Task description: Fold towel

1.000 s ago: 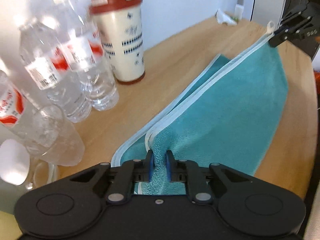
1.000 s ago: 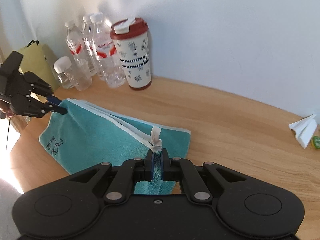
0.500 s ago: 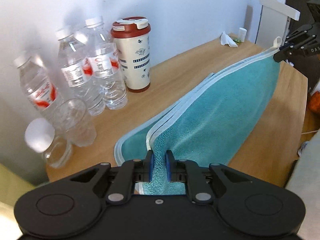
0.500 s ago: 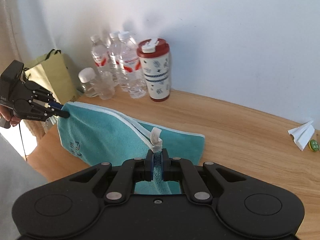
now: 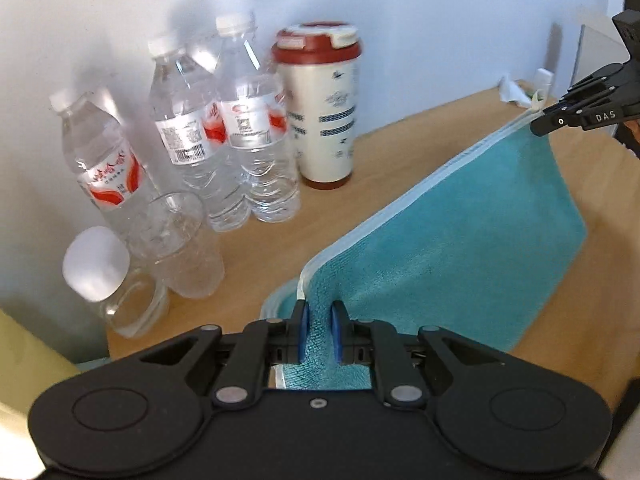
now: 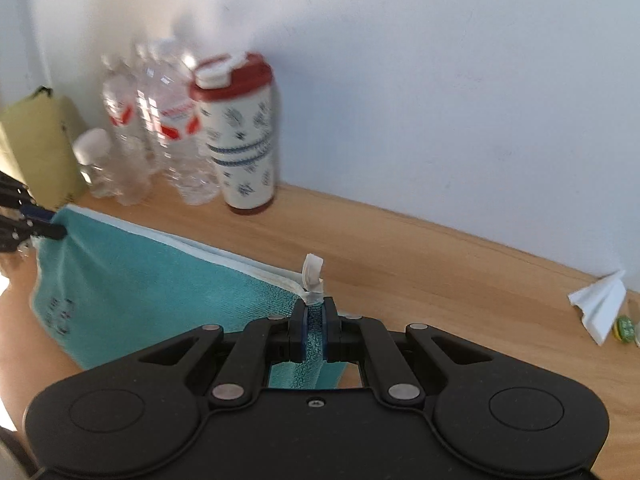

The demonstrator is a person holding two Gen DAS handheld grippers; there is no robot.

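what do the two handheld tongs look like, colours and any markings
Both tongs are matte black plastic: a wide rounded body with two round discs, silver pivot screws and angled linkage arms. The left tongs and right tongs have blue pads inside the fingers. White "DAS" lettering marks the right tongs' side, seen from the left wrist view.

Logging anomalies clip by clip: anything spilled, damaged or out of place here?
Nothing stands out. The teal towel hangs taut between the left hand-held gripper and right hand-held gripper. The bottles and tumbler stand upright; a crumpled paper lies on the table.
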